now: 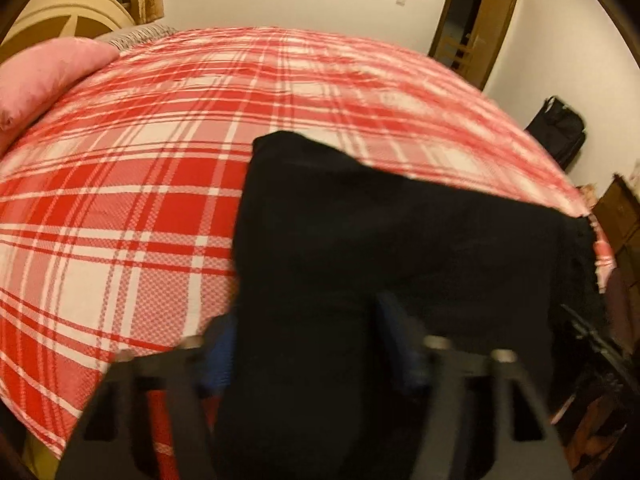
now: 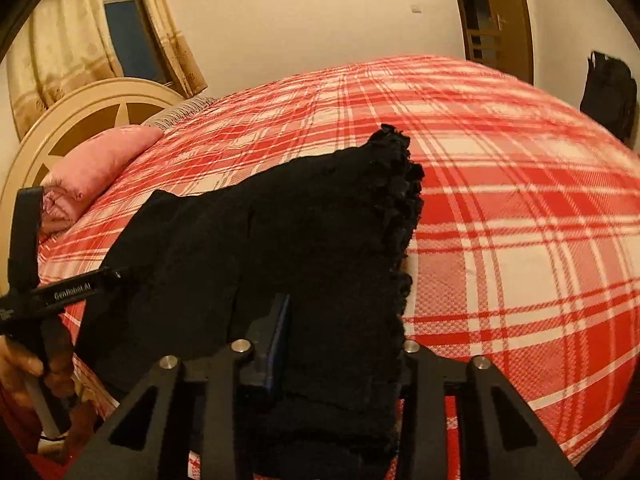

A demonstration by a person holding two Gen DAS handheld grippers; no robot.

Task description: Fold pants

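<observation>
Pants [image 1: 400, 248], black and soft, are held up over the red plaid bedspread [image 1: 120, 208], draped between both tools. Cloth is pinched in the left gripper [image 1: 308, 344]; the blur makes the exact bite hard to judge, but fabric is seen running between its fingers. The right gripper [image 2: 340, 344] is likewise clamped on cloth near the frayed hem [image 2: 404, 184]. Limp, light fabric like this is expected to sag and slip, so hold is best taken at the hems and waistband corners.
</observation>
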